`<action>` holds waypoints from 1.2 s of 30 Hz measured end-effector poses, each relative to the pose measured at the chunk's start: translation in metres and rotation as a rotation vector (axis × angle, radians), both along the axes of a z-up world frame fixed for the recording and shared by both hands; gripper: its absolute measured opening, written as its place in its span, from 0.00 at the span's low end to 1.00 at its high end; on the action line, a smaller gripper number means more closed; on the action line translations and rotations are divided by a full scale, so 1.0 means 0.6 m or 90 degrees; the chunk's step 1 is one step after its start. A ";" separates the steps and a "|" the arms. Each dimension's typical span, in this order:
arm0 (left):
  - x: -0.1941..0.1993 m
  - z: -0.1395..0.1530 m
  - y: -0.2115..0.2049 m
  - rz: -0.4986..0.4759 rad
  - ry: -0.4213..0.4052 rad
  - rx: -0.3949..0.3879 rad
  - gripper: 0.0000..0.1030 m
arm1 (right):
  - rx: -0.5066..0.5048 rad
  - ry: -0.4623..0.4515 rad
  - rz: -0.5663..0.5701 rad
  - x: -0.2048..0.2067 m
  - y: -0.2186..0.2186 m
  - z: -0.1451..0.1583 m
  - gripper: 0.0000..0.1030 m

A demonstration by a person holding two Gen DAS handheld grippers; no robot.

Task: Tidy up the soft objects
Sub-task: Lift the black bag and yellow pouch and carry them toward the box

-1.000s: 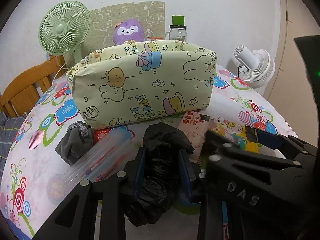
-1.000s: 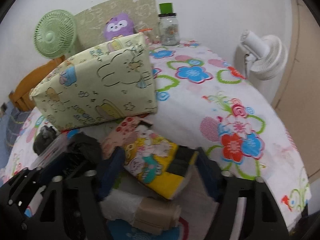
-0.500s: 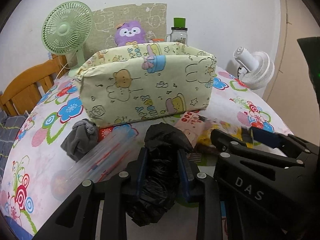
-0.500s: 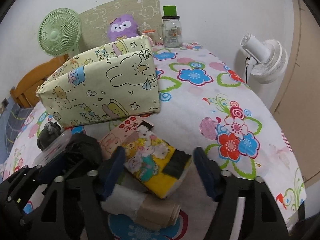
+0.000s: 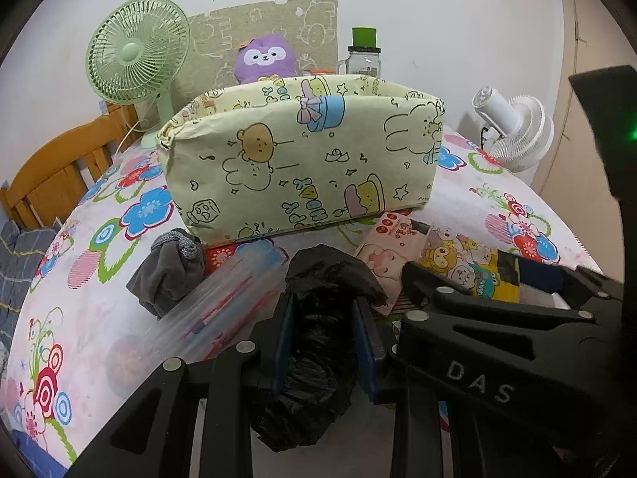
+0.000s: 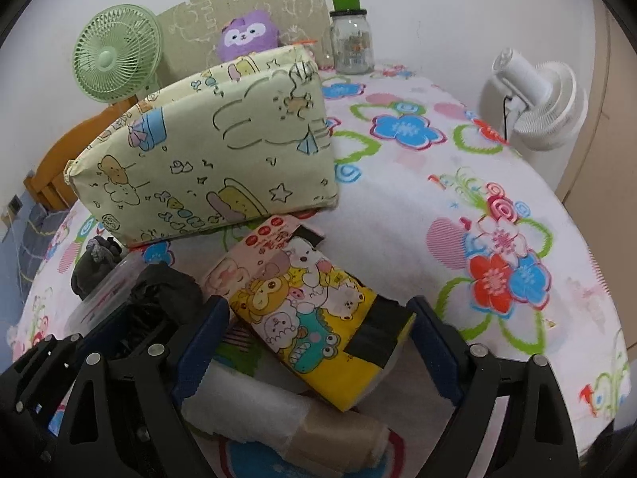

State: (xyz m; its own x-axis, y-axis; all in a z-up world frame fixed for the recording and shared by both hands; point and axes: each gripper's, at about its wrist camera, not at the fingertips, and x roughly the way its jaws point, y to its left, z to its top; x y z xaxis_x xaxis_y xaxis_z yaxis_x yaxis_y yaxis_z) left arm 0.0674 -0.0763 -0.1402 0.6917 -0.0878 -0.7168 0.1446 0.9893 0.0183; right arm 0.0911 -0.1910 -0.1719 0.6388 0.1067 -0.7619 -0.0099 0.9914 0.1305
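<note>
The desk (image 6: 458, 207) wears a flowery cloth, and the big yellow-green cloth bin (image 5: 302, 159) with cartoon animals stands in the middle of it. From these views I cannot see if anything is inside the bin yet. All the soft things I can see lie in front of the bin, so most of the tidying looks left to do.

Just in front of the bin lies a yellow pack of tissues (image 6: 318, 318) with cartoon animals, and a pink pack (image 5: 392, 251) is tucked partly under it. A clear plastic bag (image 5: 215, 310) lies in front of the bin too, with a grey sock (image 5: 167, 271) beside it. A white and tan roll (image 6: 286, 418) lies in front of the bin, closest to the camera.

The left gripper (image 5: 324, 342) points down at the desk in front of the bin. Its jaws pinch a crumpled black plastic bag (image 5: 318, 306), which is ready to go in the bin, I think.

The right gripper (image 6: 318, 342) also tips down in front of the bin. Its jaws are opening wide, with the yellow pack between them but not squeezed.
</note>
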 end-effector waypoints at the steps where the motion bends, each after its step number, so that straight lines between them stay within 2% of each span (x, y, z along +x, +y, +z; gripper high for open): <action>1: 0.001 -0.001 -0.001 0.001 0.003 0.001 0.28 | -0.006 0.000 -0.004 0.001 0.003 -0.001 0.88; 13: -0.008 0.009 -0.002 -0.007 -0.008 -0.009 0.26 | 0.008 -0.023 -0.004 -0.019 0.003 0.017 0.77; 36: -0.048 0.080 0.020 -0.001 -0.071 -0.042 0.26 | -0.006 -0.089 0.002 -0.060 0.026 0.100 0.77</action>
State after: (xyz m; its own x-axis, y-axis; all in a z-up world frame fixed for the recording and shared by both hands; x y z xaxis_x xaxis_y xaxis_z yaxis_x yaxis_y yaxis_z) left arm 0.0387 -0.0643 -0.0925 0.7663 -0.1333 -0.6285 0.1462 0.9888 -0.0314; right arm 0.0550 -0.1752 -0.1121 0.7382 0.1018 -0.6668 -0.0303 0.9925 0.1180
